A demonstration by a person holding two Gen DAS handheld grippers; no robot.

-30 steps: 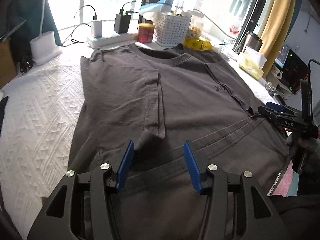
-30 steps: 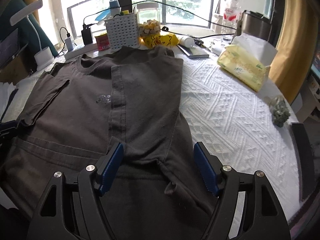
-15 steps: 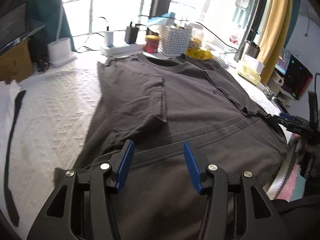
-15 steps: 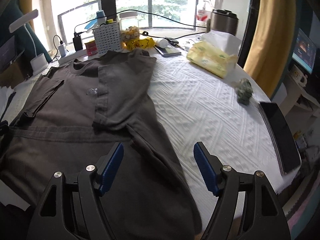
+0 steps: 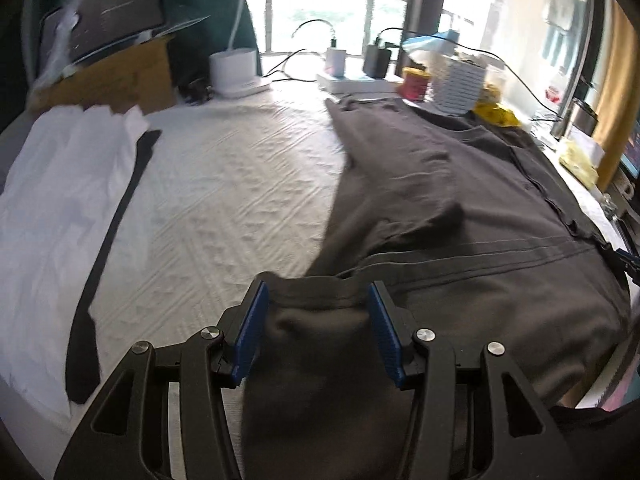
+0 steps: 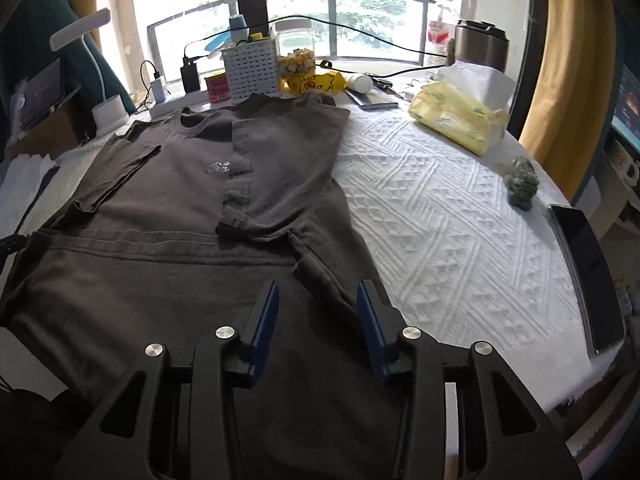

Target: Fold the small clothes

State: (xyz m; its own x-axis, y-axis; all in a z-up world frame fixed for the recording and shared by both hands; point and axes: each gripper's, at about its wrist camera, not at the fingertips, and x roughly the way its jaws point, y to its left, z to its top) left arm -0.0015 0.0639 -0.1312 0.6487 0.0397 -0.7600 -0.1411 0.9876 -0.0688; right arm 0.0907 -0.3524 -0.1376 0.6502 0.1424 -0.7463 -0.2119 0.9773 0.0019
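Swung left to shirt's edge, left gripper half-spread, grasping nothing; right gripper just narrowed over hem, not clenched; bottom fold pending.

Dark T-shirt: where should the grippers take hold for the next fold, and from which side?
Probably the near folded edge of the dark T-shirt, one corner per gripper, coming from the near side over the table edge. Both sleeves already lie folded inward, so the bottom half is what's left to lift toward the collar. The left gripper and right gripper already straddle cloth there; the right jaws have just been closing.
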